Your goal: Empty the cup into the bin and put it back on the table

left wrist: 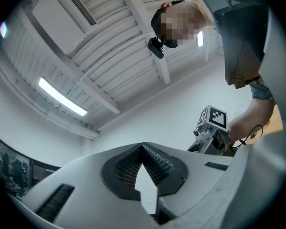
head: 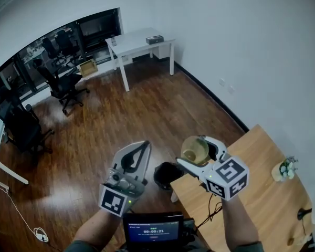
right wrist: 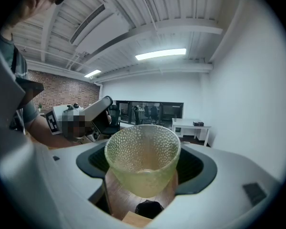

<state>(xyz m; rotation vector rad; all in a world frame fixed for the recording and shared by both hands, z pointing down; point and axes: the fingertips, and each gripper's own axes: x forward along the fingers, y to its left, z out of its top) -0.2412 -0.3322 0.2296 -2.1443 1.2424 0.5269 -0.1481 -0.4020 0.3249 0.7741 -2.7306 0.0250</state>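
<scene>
A yellowish dimpled glass cup [head: 195, 150] stands upright between the jaws of my right gripper [head: 200, 152], which is shut on its sides. The cup hangs over the wooden table's [head: 262, 203] near-left corner. Beside it on the floor stands the black bin [head: 167, 174]. In the right gripper view the cup [right wrist: 143, 159] fills the gap and the bin [right wrist: 149, 209] shows low beneath it; I see nothing clearly inside the cup. My left gripper [head: 143, 147] hovers over the floor left of the bin, its tips together and empty. Its jaws [left wrist: 143, 147] point up toward the ceiling.
A small potted plant [head: 286, 168] sits at the table's far edge by the white wall. A screen device [head: 153, 229] is just below the grippers. Office chairs [head: 63, 83] and a white desk [head: 139, 42] stand far off across the wood floor. A cable [head: 39, 234] lies bottom left.
</scene>
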